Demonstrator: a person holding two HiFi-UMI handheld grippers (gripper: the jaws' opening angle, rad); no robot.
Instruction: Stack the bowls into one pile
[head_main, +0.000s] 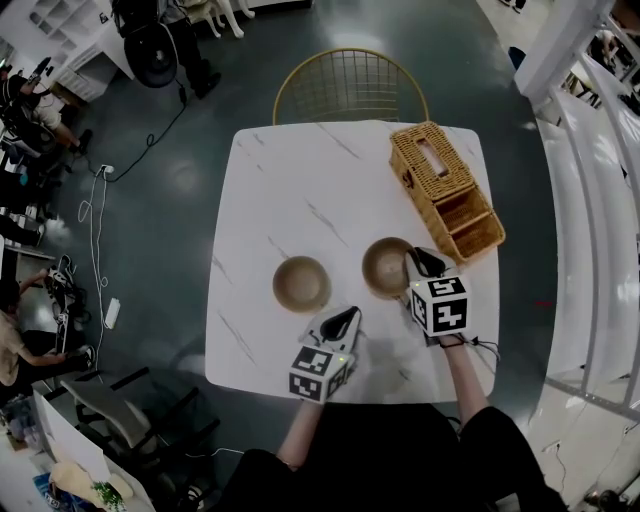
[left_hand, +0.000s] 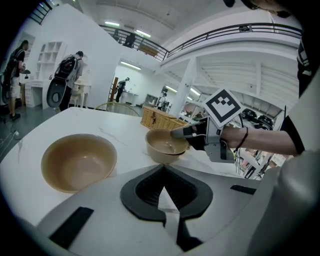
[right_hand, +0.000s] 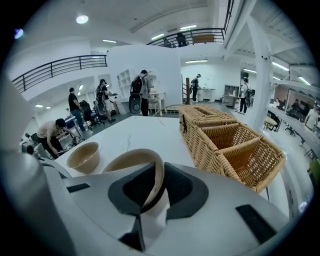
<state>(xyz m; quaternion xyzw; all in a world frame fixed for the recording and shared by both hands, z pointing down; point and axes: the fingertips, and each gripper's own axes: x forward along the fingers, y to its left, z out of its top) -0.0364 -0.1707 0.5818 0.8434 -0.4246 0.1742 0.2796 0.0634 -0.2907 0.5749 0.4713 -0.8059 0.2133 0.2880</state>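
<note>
Two tan bowls sit on the white marble table. The left bowl stands free, upright and empty. My right gripper is shut on the near right rim of the right bowl, one jaw inside the rim and one outside. My left gripper rests just in front of the left bowl, a little to its right. Its jaws are shut with nothing between them.
A wicker basket with a lidded part and two open compartments stands at the table's right side, close behind the right bowl. A wire chair is at the far edge. People and equipment stand on the floor at left.
</note>
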